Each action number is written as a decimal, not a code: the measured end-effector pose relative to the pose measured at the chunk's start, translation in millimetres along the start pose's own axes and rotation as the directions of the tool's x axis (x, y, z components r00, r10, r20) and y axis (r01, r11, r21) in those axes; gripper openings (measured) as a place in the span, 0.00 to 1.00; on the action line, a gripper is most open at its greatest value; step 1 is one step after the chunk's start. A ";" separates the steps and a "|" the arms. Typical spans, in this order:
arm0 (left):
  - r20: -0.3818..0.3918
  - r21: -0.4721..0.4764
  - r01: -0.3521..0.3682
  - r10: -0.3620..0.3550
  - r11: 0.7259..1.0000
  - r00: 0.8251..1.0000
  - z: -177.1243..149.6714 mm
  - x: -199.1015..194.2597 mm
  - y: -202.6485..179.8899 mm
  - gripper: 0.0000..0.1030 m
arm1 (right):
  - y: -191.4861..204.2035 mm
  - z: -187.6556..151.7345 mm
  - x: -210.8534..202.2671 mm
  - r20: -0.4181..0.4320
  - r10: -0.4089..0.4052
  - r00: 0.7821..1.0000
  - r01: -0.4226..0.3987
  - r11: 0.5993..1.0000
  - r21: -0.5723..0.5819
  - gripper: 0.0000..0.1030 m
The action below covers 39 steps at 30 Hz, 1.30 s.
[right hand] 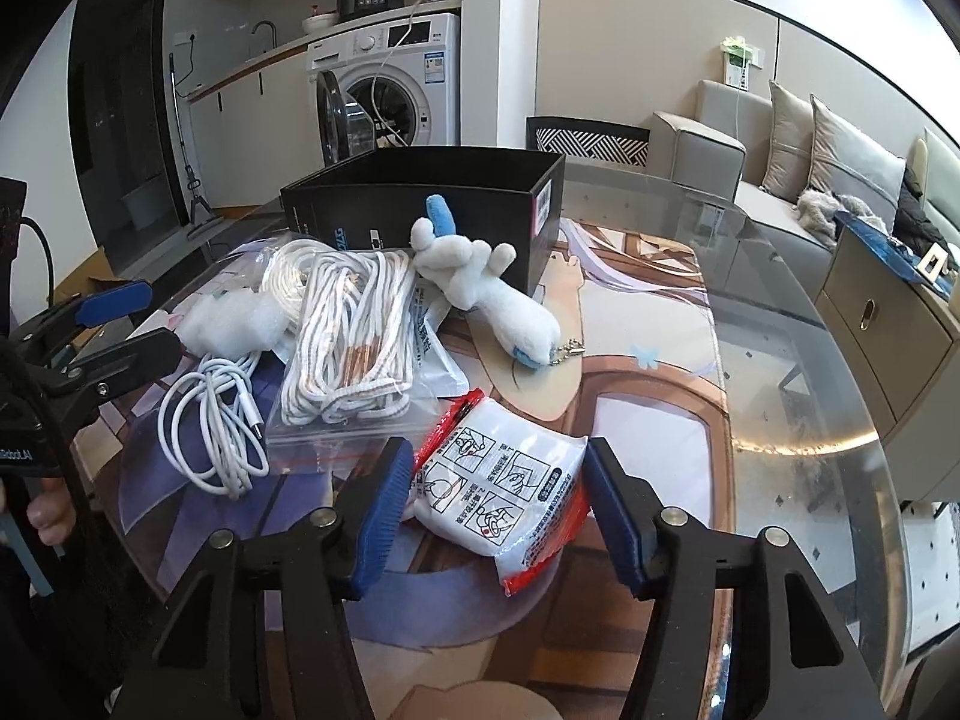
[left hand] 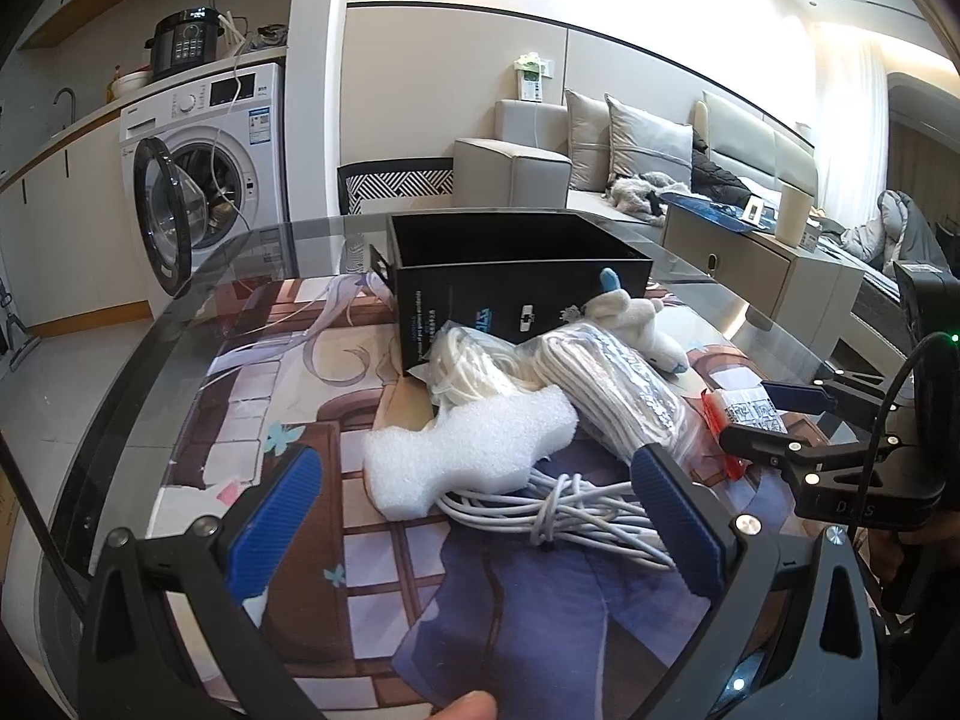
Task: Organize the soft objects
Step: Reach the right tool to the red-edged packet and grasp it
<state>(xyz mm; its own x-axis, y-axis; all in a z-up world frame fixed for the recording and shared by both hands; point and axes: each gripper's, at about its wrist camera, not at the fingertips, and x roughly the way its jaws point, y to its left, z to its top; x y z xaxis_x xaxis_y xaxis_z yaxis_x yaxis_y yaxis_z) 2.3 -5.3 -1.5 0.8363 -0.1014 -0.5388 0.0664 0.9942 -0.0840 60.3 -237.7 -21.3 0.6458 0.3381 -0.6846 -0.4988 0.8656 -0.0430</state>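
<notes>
Two grippers near the box (right hand: 420,204): right gripper (right hand: 489,504) pinches the packet (right hand: 504,486); left gripper (left hand: 480,516) gapes empty.

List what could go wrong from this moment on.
1. The right gripper has the red-edged packet between its pads near one end; lifted, the packet could sag and slip.
2. The packet's far corner lies by the bag of rope, which may be dragged along.
3. The plush toy leans against the black box, in the way of loading it.
</notes>
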 end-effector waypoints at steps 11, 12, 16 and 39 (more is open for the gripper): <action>-0.010 -0.001 0.003 -0.003 1.000 1.000 0.9 1.9 -0.1 1.00 | -8.2 -6.3 9.5 -0.051 -0.007 0.999 0.010 0.998 0.062 0.80; -0.011 -0.003 0.004 -0.004 1.000 1.000 0.8 2.1 0.3 1.00 | -7.2 -6.7 10.1 -0.052 -0.008 0.999 0.011 0.998 0.059 0.80; -0.014 -0.004 0.004 -0.004 1.000 1.000 1.1 2.8 0.3 1.00 | -3.5 -6.7 12.0 -0.051 -0.018 0.999 0.021 0.999 0.049 0.77; -0.050 0.043 0.008 -0.005 0.999 0.999 3.7 7.6 -29.6 1.00 | -5.2 -4.8 -11.9 0.012 -0.020 1.000 0.019 0.999 0.043 0.57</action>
<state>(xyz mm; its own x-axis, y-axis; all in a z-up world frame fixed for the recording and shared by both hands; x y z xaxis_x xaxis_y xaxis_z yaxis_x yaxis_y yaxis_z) 8.7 -35.3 -0.1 0.8079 -0.1084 -0.5792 0.0964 0.9940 -0.0516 52.4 -248.0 -16.4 0.6624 0.3254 -0.6748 -0.4609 0.8871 -0.0246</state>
